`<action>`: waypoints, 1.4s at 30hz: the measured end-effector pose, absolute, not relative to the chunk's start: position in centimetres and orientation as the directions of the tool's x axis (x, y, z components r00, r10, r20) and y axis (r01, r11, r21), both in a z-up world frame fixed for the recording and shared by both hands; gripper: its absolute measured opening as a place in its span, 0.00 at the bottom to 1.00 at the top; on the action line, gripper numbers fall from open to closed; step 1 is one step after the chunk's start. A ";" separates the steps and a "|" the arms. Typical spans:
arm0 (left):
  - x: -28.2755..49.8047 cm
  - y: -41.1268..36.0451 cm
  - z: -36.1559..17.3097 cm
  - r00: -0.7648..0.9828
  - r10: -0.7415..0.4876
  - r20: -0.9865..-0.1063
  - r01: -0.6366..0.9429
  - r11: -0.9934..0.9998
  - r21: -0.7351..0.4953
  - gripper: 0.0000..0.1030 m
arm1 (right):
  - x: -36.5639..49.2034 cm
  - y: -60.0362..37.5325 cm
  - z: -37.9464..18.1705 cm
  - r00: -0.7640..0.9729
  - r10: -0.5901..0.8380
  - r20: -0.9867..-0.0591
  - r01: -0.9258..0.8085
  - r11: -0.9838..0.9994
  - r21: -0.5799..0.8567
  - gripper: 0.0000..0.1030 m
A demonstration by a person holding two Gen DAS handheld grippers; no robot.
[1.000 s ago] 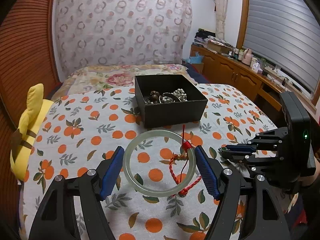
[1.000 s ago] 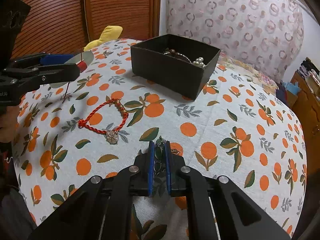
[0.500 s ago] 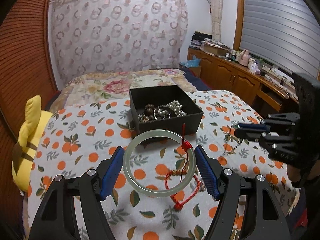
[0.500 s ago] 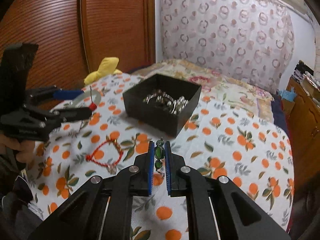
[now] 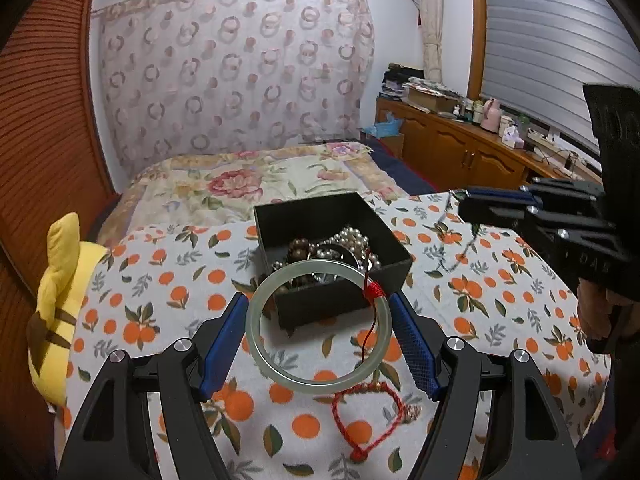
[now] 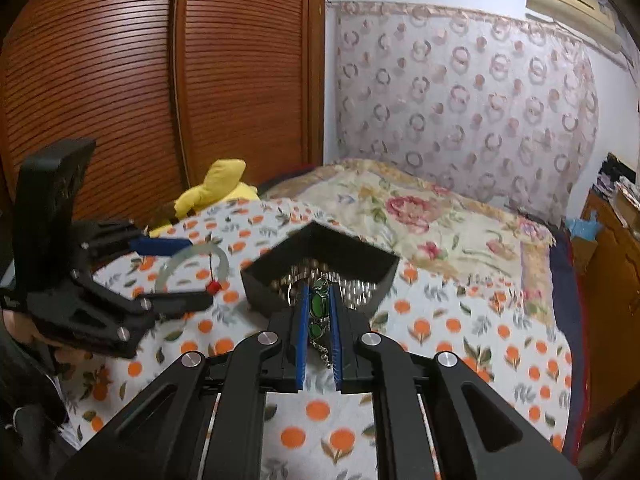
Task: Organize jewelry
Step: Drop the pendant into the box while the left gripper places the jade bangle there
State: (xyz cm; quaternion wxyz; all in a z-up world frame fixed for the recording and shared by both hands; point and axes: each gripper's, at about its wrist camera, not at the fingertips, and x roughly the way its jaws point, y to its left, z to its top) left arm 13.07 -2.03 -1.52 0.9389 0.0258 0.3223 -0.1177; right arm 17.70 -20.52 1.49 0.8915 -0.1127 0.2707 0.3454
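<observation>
My left gripper (image 5: pixel 318 300) is shut on a pale green jade bangle (image 5: pixel 256 332) with a red thread knot (image 5: pixel 374 290), held in the air just in front of the black jewelry box (image 5: pixel 394 266). The box holds pearls and dark beads. A red braided bracelet (image 5: pixel 368 412) lies on the orange-print cloth under the bangle. My right gripper (image 6: pixel 319 292) is shut on a green-stone chain (image 6: pixel 318 304), raised near the corner of the box (image 6: pixel 352 240). In the left wrist view the right gripper (image 5: pixel 464 200) hovers right of the box, the chain (image 5: pixel 468 244) dangling below it. The right wrist view shows the left gripper (image 6: pixel 198 272) and the bangle (image 6: pixel 222 258).
A yellow plush toy (image 5: pixel 60 292) lies at the left edge of the cloth. A floral quilt (image 5: pixel 248 184) covers the bed behind the box. A wooden cabinet (image 5: pixel 460 152) with clutter runs along the right wall, and slatted wooden doors (image 6: pixel 120 80) stand at the left.
Both grippers have risen and come closer to the box. The right one has lifted the green-stone chain off the cloth. The bangle now overlaps the box's front; the red bracelet stays down.
</observation>
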 end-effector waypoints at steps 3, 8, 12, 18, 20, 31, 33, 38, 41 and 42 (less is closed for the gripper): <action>13.8 -2.1 -1.3 0.766 -0.206 -0.609 0.241 0.970 -0.025 0.67 | 18.8 -19.9 2.1 0.617 0.565 -0.548 -0.685 0.728 -0.021 0.11; 15.2 -1.9 -1.0 0.764 -0.203 -0.612 0.237 0.971 -0.027 0.67 | 20.9 -18.9 2.9 0.614 0.585 -0.530 -0.696 0.718 -0.013 0.11; 16.2 -1.8 -0.7 0.766 -0.198 -0.611 0.232 0.972 -0.024 0.67 | 22.7 -17.9 2.5 0.605 0.594 -0.530 -0.702 0.712 -0.003 0.11; 18.2 -1.5 -0.9 0.754 -0.194 -0.628 0.224 0.974 -0.032 0.67 | 25.3 -17.3 -0.3 0.553 0.584 -0.595 -0.702 0.711 0.046 0.11; 19.1 -1.4 -1.1 0.748 -0.191 -0.636 0.222 0.975 -0.031 0.67 | 25.9 -17.1 -1.4 0.535 0.576 -0.619 -0.699 0.712 0.058 0.12; 22.9 -1.9 -1.2 0.723 -0.187 -0.665 0.229 0.973 -0.025 0.67 | 27.0 -17.2 -3.3 0.505 0.547 -0.668 -0.684 0.725 0.078 0.13; 23.8 -2.0 -1.3 0.718 -0.182 -0.672 0.230 0.973 -0.017 0.67 | 26.9 -17.9 -3.2 0.513 0.542 -0.666 -0.671 0.737 0.082 0.13; 25.7 -2.8 -1.8 0.697 -0.186 -0.692 0.244 0.970 -0.015 0.67 | 26.7 -19.6 -3.1 0.520 0.532 -0.668 -0.645 0.758 0.101 0.14; 26.5 -3.4 -2.5 0.681 -0.188 -0.708 0.256 0.967 -0.010 0.67 | 26.3 -20.1 -3.1 0.523 0.523 -0.673 -0.634 0.766 0.102 0.14; 26.7 -3.6 -2.7 0.676 -0.188 -0.713 0.259 0.966 -0.008 0.67 | 26.1 -20.3 -3.1 0.524 0.523 -0.672 -0.633 0.767 0.103 0.14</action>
